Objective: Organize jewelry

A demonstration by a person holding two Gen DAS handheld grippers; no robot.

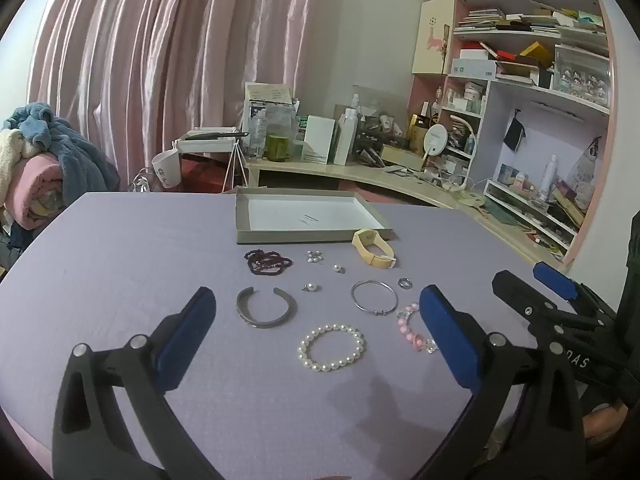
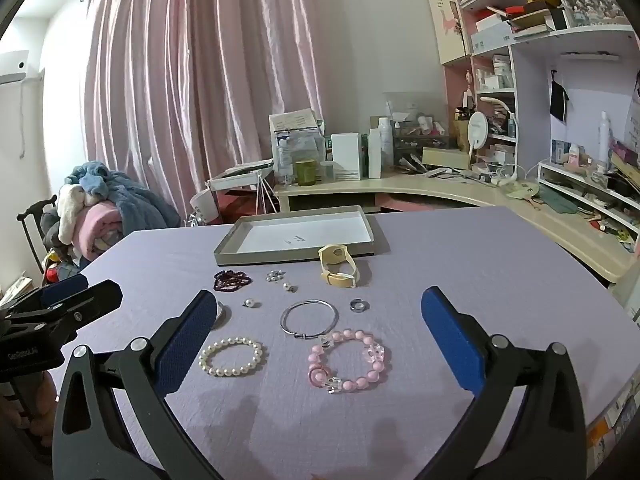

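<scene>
Jewelry lies on a lilac table. A shallow grey box tray stands at the back, also in the right wrist view. In front lie a cream watch, dark red beads, small earrings, a ring, a thin silver bangle, a grey cuff, a pearl bracelet and a pink bead bracelet. My left gripper is open above the pearl bracelet. My right gripper is open above the bangle and pink bracelet.
A cluttered desk and shelves stand behind and to the right. Pink curtains hang behind. A pile of blankets on a chair is at the left. The other gripper shows at each view's edge.
</scene>
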